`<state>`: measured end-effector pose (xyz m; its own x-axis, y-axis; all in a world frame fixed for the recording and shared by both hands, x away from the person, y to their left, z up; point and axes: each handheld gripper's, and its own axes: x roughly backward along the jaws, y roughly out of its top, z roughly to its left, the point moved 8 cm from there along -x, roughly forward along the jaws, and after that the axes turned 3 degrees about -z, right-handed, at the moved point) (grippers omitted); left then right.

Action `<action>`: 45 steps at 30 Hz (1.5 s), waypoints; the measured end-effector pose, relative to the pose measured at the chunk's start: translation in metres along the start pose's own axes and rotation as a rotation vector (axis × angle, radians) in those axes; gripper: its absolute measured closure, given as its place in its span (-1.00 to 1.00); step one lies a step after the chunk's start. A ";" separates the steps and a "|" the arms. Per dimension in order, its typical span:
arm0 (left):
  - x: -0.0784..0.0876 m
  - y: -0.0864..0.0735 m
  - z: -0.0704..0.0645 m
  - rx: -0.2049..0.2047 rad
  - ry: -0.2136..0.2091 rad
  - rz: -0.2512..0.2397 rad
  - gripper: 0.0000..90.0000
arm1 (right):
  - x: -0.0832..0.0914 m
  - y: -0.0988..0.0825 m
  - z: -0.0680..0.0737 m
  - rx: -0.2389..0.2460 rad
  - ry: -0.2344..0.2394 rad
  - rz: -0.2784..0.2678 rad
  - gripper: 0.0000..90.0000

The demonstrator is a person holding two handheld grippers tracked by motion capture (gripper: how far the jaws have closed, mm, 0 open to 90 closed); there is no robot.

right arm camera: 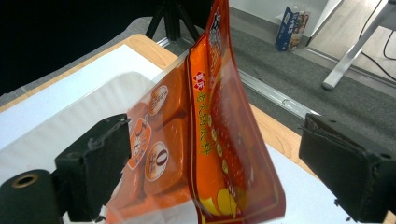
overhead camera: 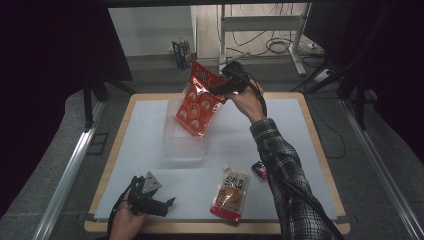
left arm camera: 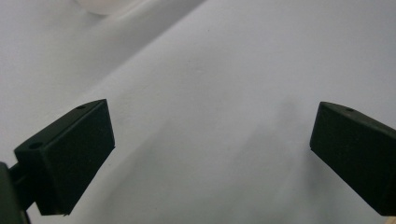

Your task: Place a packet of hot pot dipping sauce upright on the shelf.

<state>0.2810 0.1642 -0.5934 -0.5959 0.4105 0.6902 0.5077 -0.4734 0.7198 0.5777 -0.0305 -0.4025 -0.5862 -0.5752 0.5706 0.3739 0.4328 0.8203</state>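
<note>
High view shows the right gripper [overhead camera: 220, 89] raised over the far middle of the table [overhead camera: 300, 135], with the red pouch [overhead camera: 199, 100] hanging tilted above a clear bin [overhead camera: 182, 142]. That placement suggests the pouch is meant to drop into the bin. In the right gripper view the jaws stand wide apart with the pouch [right arm camera: 210, 140] between them; its left face lies against or just beside the left pad, the right pad is well clear, so nothing pinches it. Near the left corner, the left gripper [overhead camera: 165, 204] rests low, its jaws spread with nothing between them, seemingly parked out of the way. A tan pouch [overhead camera: 231, 193] and a small dark packet [overhead camera: 259, 170] lie near right, probably waiting their turn.
</note>
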 end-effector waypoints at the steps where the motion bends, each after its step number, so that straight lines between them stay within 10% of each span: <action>1: 0.001 0.000 0.000 0.003 -0.004 -0.004 -1.00 | 0.001 -0.001 0.000 0.004 0.000 0.004 -0.84; 12: 0.005 0.004 0.002 0.053 -0.033 -0.059 -1.00 | 0.013 -0.008 0.004 0.036 0.023 0.004 -0.92; 45: 0.005 0.006 0.003 0.037 -0.019 -0.072 -1.00 | 0.054 -0.071 0.019 0.079 0.072 0.051 -1.00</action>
<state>0.2826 0.1659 -0.5857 -0.6199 0.4578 0.6373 0.4868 -0.4127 0.7699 0.5062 -0.0790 -0.4310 -0.5135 -0.5980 0.6154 0.3425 0.5148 0.7859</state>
